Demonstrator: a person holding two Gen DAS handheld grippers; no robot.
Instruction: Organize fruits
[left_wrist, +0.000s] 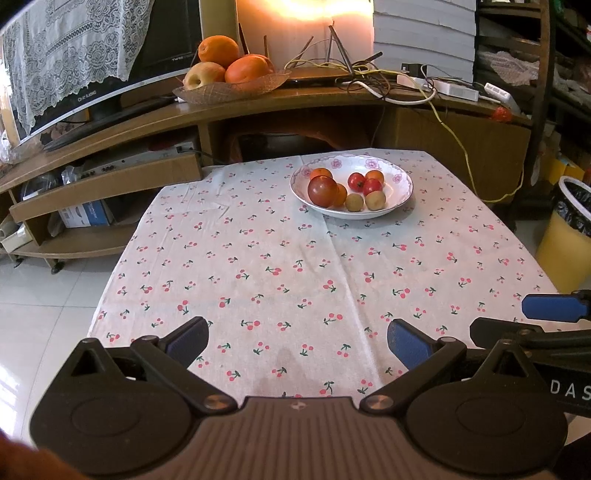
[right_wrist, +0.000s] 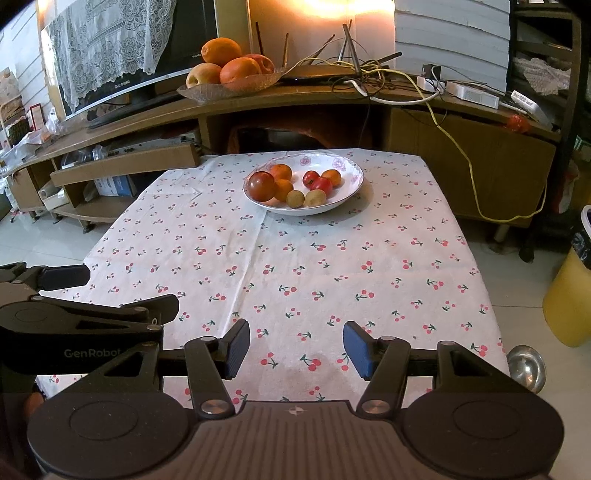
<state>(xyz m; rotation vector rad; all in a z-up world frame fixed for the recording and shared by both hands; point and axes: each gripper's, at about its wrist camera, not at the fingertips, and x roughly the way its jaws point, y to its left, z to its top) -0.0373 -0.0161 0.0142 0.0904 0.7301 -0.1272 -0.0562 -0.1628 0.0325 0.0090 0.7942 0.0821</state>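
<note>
Fruits (left_wrist: 345, 188) sit in the plate (left_wrist: 400, 199) | your left tongs (left_wrist: 297, 341) and right tongs (right_wrist: 296, 349), well short of the plate, gape wide, holding nothing

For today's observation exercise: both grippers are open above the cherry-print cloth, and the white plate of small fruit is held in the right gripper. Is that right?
Not quite. The white plate sits untouched on the cherry-print cloth, far from the right gripper, whose open jaws hold nothing, as the right wrist view shows. The left gripper is open too.
</note>
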